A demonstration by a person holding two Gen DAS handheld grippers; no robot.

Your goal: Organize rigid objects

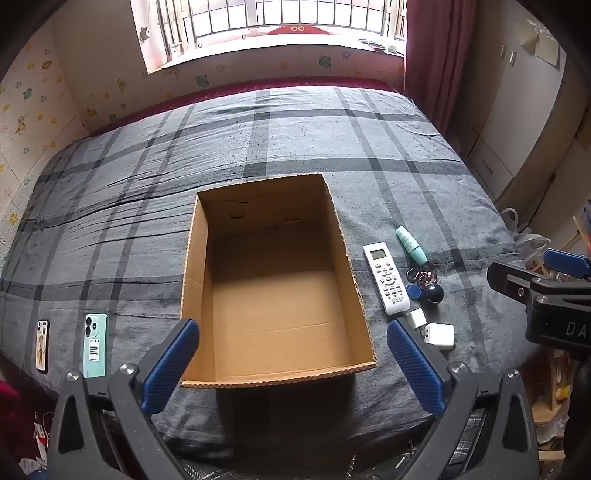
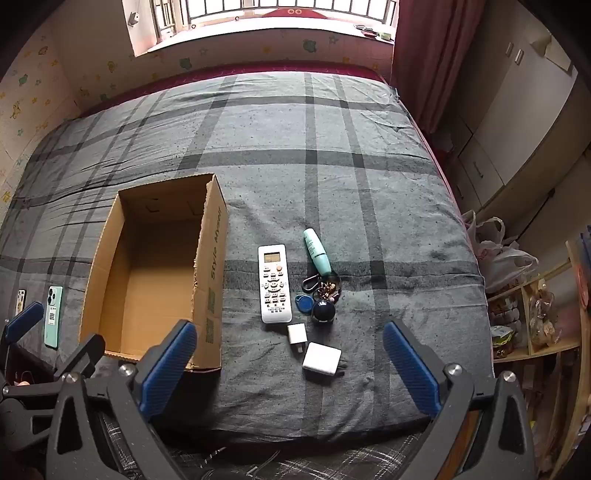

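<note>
An open, empty cardboard box (image 1: 207, 295) (image 2: 212, 266) sits on the grey plaid bed. To its right lie a white remote (image 1: 386, 278) (image 2: 274, 283), a teal tube (image 1: 410, 244) (image 2: 317, 252), a key bunch with a blue tag and dark ball (image 1: 424, 286) (image 2: 322, 299), a small white charger (image 1: 415, 318) (image 2: 297, 334) and a larger white charger (image 1: 439, 335) (image 2: 322, 357). To the box's left lie a green phone (image 1: 95, 345) (image 2: 53, 316) and a patterned phone (image 1: 41, 345) (image 2: 20, 301). My left gripper (image 1: 291, 332) is open above the box's near edge. My right gripper (image 2: 288, 334) is open above the chargers.
The bed's front edge runs just under both grippers. A wardrobe (image 2: 517, 122) and a wooden shelf with bags (image 2: 532, 317) stand to the right of the bed. A window (image 1: 273, 22) and a stickered wall lie behind it.
</note>
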